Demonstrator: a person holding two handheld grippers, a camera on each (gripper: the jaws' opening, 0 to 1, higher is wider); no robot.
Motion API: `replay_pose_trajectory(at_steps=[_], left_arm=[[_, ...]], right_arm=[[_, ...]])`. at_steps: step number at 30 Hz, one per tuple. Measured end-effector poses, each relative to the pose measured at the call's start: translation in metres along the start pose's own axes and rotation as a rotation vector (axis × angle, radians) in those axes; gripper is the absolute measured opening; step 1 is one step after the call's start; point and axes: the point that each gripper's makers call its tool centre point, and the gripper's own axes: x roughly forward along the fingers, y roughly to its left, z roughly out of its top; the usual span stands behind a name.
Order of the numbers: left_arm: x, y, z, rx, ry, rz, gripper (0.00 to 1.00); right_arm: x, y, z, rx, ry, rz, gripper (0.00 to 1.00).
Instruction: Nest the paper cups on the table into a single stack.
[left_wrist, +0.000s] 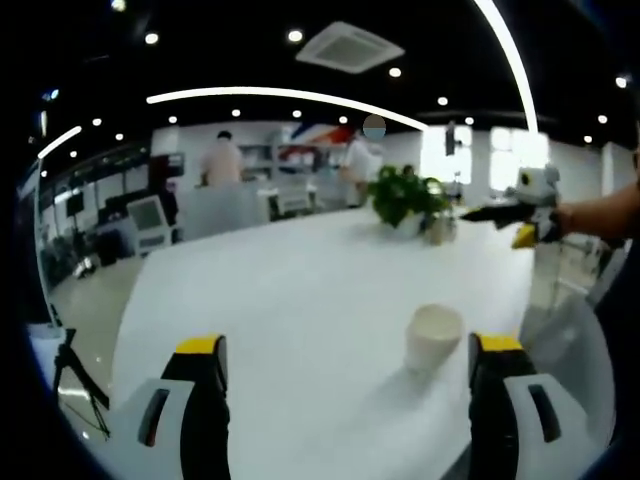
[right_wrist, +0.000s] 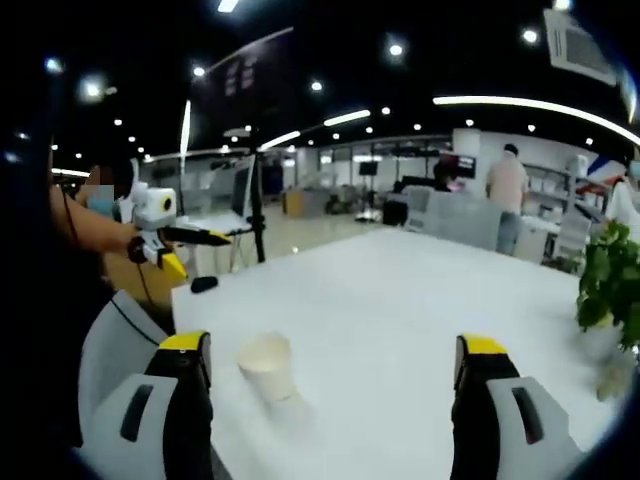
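Observation:
A white paper cup (left_wrist: 432, 337) stands upright on the white table (left_wrist: 300, 290), just left of my left gripper's right jaw. My left gripper (left_wrist: 347, 385) is open with nothing between its jaws. My right gripper (left_wrist: 490, 212) comes in from the right, held by a hand above the table's far side. In the right gripper view, a white paper cup (right_wrist: 267, 365) stands near the left jaw of my open, empty right gripper (right_wrist: 333, 385). The left gripper (right_wrist: 200, 237) shows at the left, held by an arm. I cannot tell whether both views show the same cup.
A potted plant (left_wrist: 405, 195) (right_wrist: 610, 275) stands at the table's far end. A small dark object (right_wrist: 203, 284) lies near a table corner. A tripod (right_wrist: 255, 200) stands beyond that corner, and people (left_wrist: 222, 160) (right_wrist: 508, 190) stand in the office behind.

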Motion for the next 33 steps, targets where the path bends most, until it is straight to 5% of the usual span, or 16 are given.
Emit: replay_pose_trajectory(at_steps=[33], left_arm=[[0.013, -0.016, -0.013, 0.049, 0.027, -0.046, 0.99]], right_arm=[[0.002, 0.009, -0.038, -0.046, 0.042, -0.020, 1.00]])
